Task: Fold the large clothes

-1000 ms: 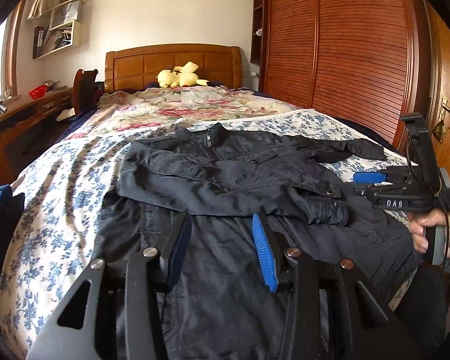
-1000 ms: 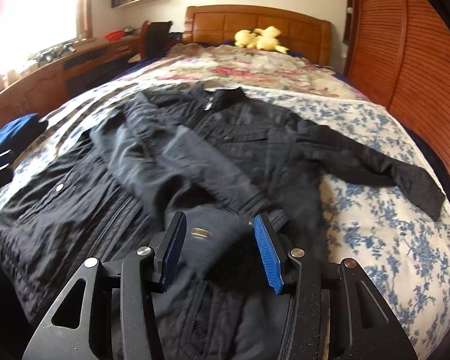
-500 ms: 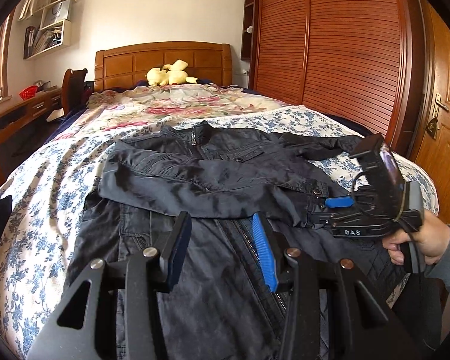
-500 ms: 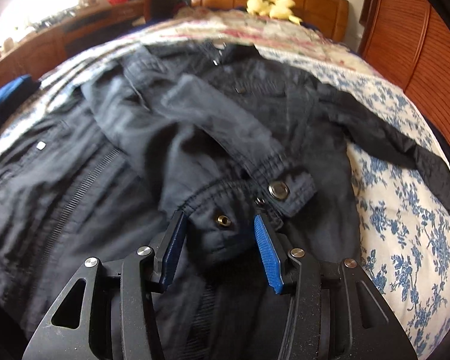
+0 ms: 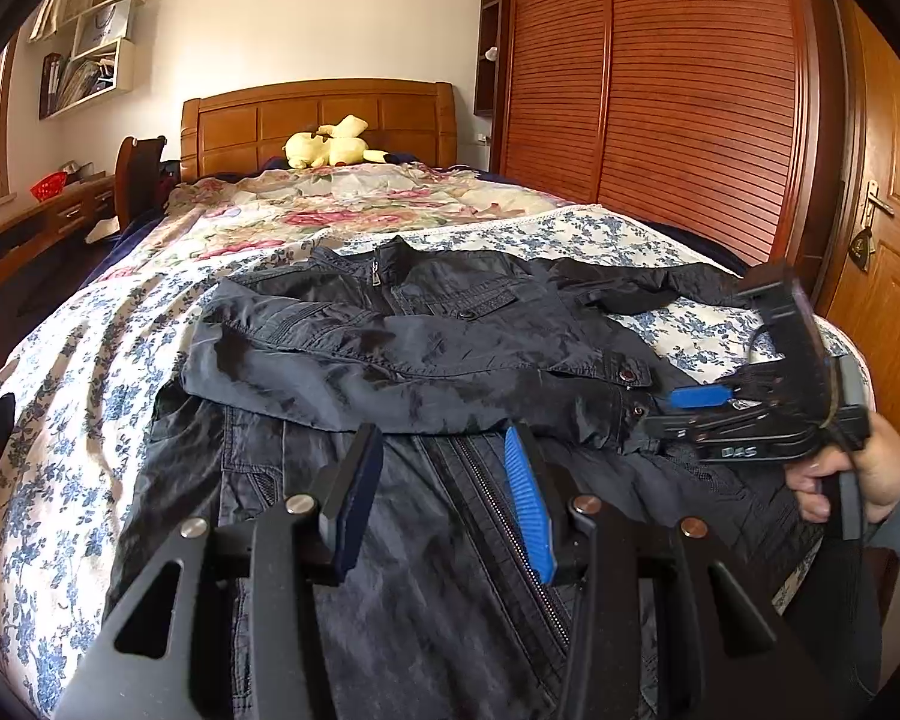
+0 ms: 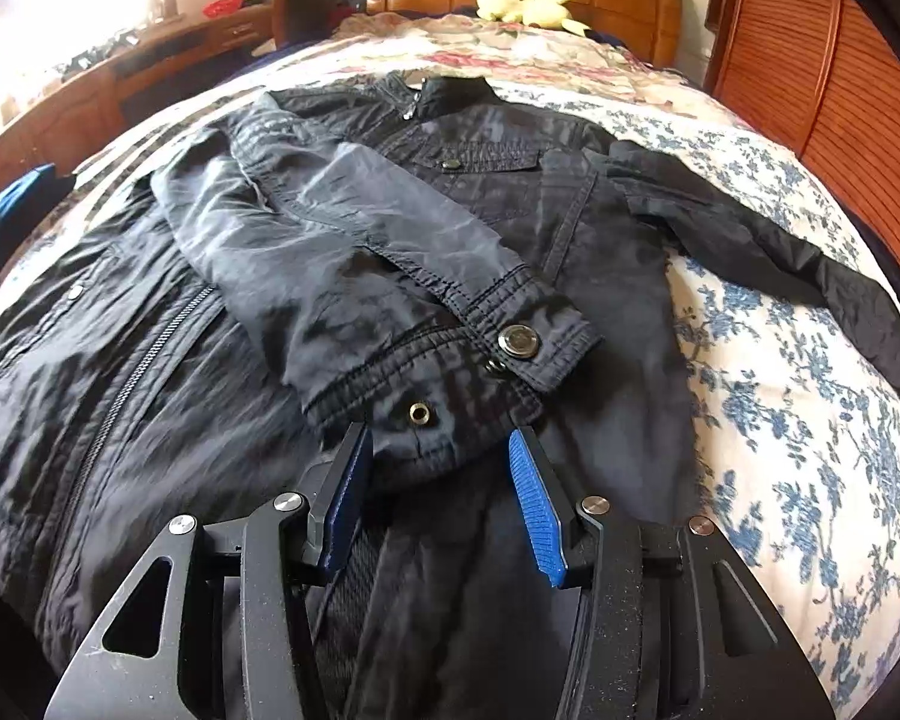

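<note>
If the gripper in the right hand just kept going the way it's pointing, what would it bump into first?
Most likely the folded sleeve's cuff of the dark jacket: the right gripper tilts down with open fingers either side of its edge. Exact depth is hard to judge.

A yellow plush toy (image 5: 333, 144) lies against the brown wooden headboard (image 5: 318, 120) at the head of the floral-covered bed (image 5: 72, 372). A slatted reddish wooden wardrobe (image 5: 660, 96) stands along the bed's right edge. White wall shelves (image 5: 90, 54) hang above a wooden desk (image 5: 36, 228) beside the left edge.
</note>
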Demonstrator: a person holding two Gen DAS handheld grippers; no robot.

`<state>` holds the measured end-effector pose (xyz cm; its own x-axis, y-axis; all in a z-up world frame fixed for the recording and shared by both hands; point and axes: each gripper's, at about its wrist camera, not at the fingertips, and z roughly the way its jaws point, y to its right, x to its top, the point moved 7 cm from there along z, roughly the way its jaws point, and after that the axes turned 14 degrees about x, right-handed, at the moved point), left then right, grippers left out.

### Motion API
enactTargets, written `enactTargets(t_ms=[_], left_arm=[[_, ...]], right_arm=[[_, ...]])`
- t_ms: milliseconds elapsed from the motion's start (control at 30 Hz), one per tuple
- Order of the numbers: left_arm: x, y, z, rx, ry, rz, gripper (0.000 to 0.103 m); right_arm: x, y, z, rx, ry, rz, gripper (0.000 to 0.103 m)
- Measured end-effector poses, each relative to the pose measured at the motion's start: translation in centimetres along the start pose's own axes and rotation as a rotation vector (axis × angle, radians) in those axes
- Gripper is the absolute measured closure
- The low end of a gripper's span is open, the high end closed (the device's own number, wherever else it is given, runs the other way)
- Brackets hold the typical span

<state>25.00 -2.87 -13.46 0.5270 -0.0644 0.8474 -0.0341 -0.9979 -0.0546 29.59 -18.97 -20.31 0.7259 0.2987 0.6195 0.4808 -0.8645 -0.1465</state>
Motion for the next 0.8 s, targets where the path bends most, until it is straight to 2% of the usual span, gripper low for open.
enactTargets(t_ms=[133,200,367,433,567,800], left_arm=[[0.0,0.1,0.0,-0.002,0.003,-0.001,0.062],[0.0,0.3,0.1,-0.002,0.002,0.002,0.062],[0.0,0.6,0.1,0.0,0.002,0.008,0.062],[-0.1,0.7,0.2,0.003,-0.002,0.013,0.062],[-0.1,0.9,0.2,0.004,-0.002,0.026,0.062],[-0.5,1.6,0.0,-0.02,-0.02,0.03,0.062]], right_arm=[[-0.4,0.8,-2.6,-0.008,0.034,0.001,0.055],[-0.6,1.7,-4.0,-0.028,0.052,0.006,0.051],[-0.6,4.6,-7.0,-0.081,0.117,0.036,0.049],[-0.7,6.4,-7.9,-0.089,0.138,0.078,0.048],[-0.6,10.5,-9.1,-0.131,0.175,0.13,0.036],[0.0,19.2,-9.7,-0.244,0.184,0.197,0.033]])
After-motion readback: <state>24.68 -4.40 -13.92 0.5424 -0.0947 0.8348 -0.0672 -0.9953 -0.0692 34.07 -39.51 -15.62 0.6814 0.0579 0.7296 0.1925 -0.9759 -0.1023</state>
